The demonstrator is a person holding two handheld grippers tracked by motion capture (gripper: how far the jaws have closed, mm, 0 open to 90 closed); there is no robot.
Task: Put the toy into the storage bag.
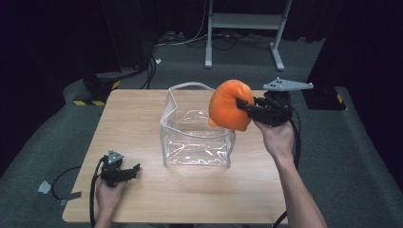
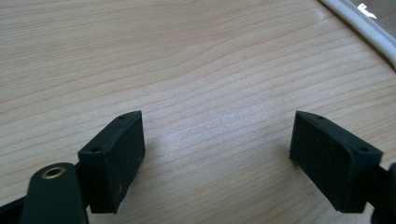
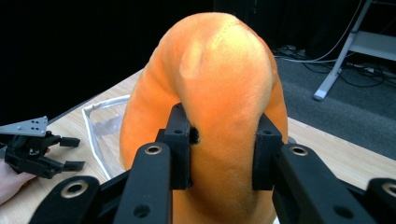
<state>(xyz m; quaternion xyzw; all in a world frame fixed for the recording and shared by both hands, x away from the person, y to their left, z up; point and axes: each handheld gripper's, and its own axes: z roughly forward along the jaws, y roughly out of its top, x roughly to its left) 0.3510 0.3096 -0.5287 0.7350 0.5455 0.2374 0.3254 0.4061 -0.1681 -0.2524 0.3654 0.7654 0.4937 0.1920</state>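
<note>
toy (image 1: 230, 104) | orange plush | pinched in right claw (image 1: 243, 105) | above bag (image 1: 197, 127)

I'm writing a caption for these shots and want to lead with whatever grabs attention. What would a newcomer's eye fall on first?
First the bright orange plush toy, pinched in the right gripper and held in the air at the right rim of the clear plastic bag, which stands open mid-table. Then the left gripper, jaws apart and holding nothing, low at the near left of the wooden table.
</note>
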